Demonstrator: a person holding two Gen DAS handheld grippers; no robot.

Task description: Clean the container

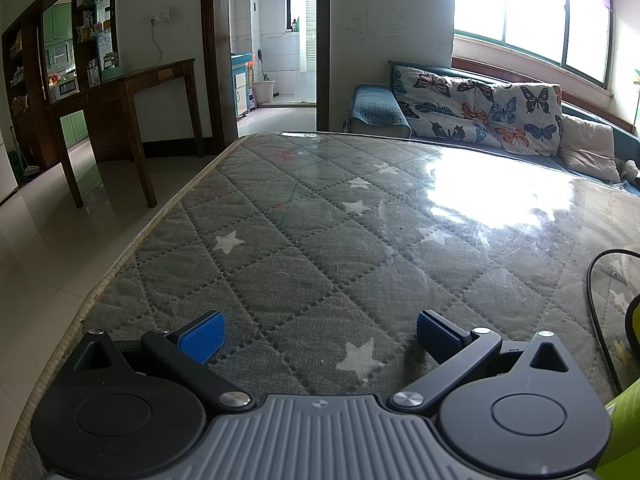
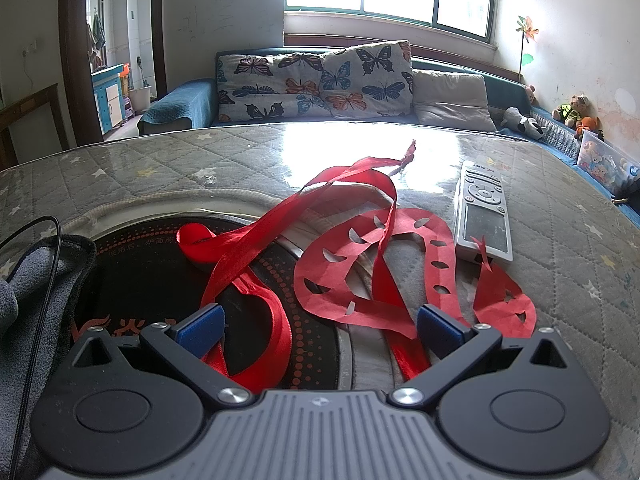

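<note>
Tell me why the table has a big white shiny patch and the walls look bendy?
Left wrist view: window light glares off the table's clear cover, washing out the quilted pattern. Right wrist view: the same glare behind the red ribbon. Both fisheye lenses curve straight edges.

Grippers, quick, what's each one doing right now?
Left gripper: open, holding nothing.
Right gripper: open, holding nothing, over the red ribbon.
</note>
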